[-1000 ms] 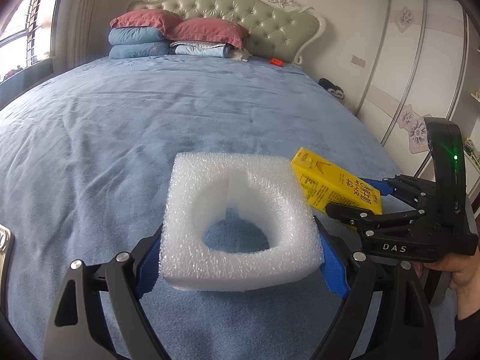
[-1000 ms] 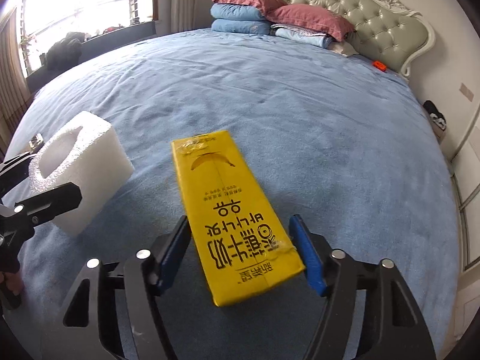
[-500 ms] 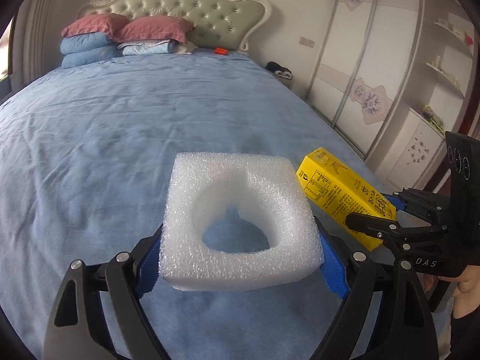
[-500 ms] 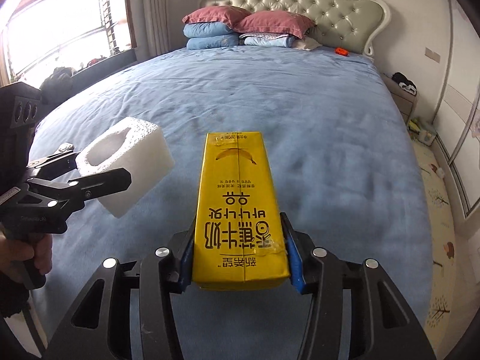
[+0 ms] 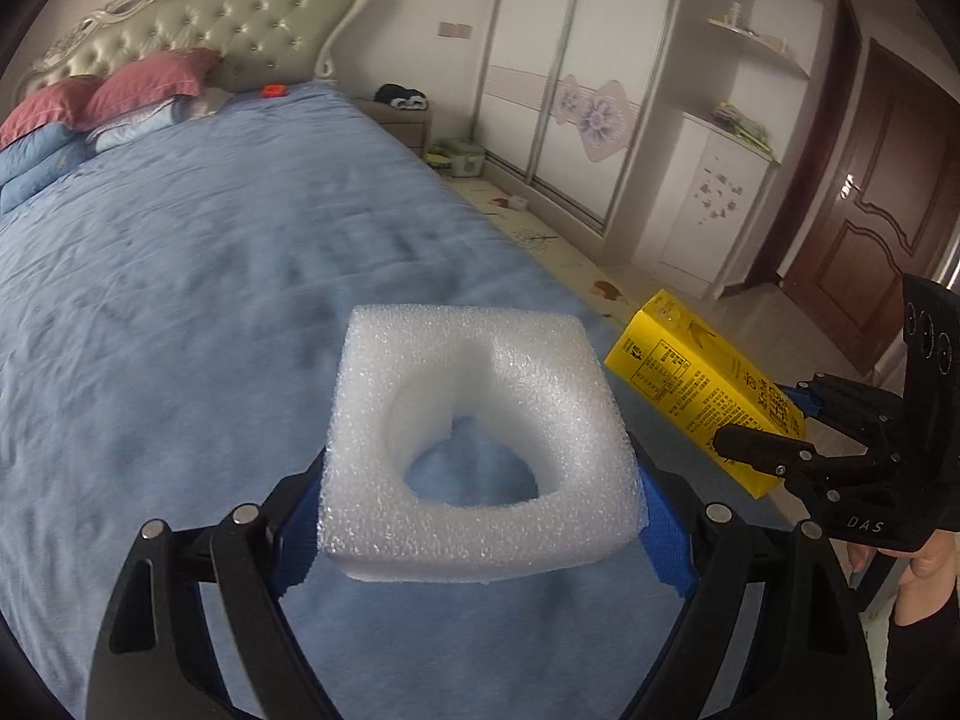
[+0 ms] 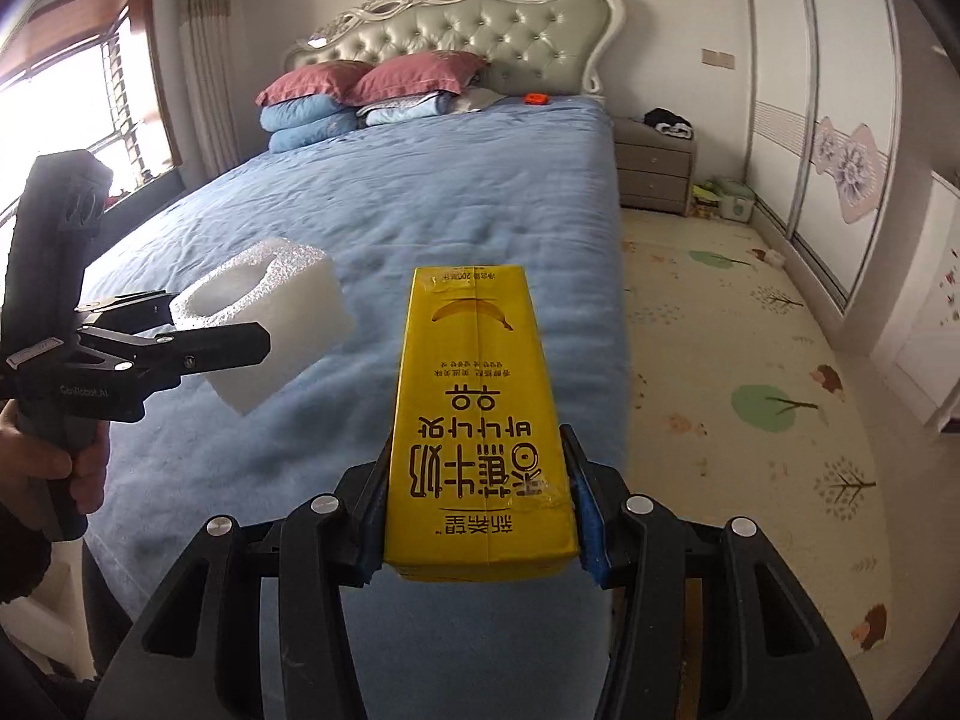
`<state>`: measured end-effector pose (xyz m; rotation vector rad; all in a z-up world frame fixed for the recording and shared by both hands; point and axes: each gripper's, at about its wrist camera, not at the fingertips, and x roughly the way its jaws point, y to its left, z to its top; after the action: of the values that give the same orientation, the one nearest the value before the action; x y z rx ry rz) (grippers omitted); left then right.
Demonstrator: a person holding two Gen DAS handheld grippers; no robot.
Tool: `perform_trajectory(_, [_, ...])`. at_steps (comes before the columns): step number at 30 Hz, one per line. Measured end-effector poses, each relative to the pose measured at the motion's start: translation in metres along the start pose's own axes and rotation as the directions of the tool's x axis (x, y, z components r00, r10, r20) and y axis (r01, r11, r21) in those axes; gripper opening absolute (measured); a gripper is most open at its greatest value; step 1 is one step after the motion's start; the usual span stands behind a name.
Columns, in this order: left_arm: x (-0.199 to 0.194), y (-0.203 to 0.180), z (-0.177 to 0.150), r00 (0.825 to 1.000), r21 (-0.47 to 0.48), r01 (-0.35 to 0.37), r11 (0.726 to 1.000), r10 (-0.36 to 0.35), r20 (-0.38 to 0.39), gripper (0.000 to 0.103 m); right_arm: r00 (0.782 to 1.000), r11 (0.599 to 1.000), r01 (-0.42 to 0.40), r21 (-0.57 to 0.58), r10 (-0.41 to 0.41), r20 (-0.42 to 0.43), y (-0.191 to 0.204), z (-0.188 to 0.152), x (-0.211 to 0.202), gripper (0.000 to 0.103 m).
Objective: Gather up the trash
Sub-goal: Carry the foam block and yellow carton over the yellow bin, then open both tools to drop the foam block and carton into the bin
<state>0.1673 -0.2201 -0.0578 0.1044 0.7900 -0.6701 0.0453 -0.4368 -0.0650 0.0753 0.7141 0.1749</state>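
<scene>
Both pieces of trash had been lifted off the bed [image 6: 420,210]; no bin was visible, so disposal remained. The foam block [image 5: 480,438] was clamped between the left gripper's [image 5: 480,504] fingers, above the bed's foot end. The milk carton [image 6: 477,420] was clamped in the right gripper [image 6: 480,516], beside the bed's edge, its long axis pointed toward the headboard [image 6: 480,30].

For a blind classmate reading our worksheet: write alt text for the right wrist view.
The right gripper clamps a yellow banana milk carton above the edge of a blue bed. At left, the left gripper holds a white foam block; pillows lie by a tufted headboard.
</scene>
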Motion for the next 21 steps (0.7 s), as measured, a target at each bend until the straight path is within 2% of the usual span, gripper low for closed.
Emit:
perform_trajectory(5, [0.034, -0.065, 0.004, 0.992, 0.096, 0.107, 0.99, -0.1, -0.079, 0.086, 0.999, 0.99, 0.044, 0.137, -0.045, 0.011, -0.048, -0.041, -0.031, 0.048])
perform_trajectory(8, [0.053, -0.101, 0.007, 0.98, 0.139, 0.172, 0.975, -0.155, -0.123, 0.086, 0.998, 0.974, 0.057, 0.217, -0.062, 0.014, -0.075, -0.061, -0.046, 0.048])
perform_trajectory(11, [0.073, -0.13, 0.01, 0.964, 0.168, 0.229, 0.959, -0.199, -0.179, 0.086, 0.992, 0.959, 0.115, 0.261, -0.122, 0.013, -0.101, -0.081, -0.061, 0.048])
perform_trajectory(16, [0.106, -0.172, 0.022, 0.932, 0.203, 0.302, 0.931, -0.244, -0.266, 0.086, 0.984, 0.927, 0.172, 0.334, -0.174, -0.024, -0.137, -0.111, -0.07, 0.048])
perform_trajectory(19, [0.129, -0.19, 0.026, 0.92, 0.211, 0.31, 0.927, -0.237, -0.313, 0.086, 0.98, 0.91, 0.199, 0.363, -0.193, -0.053, -0.153, -0.127, -0.066, 0.048])
perform_trajectory(21, [0.145, -0.199, 0.026, 0.905, 0.201, 0.326, 0.924, -0.243, -0.35, 0.086, 0.979, 0.901, 0.202, 0.384, -0.189, -0.073, -0.164, -0.14, -0.062, 0.048])
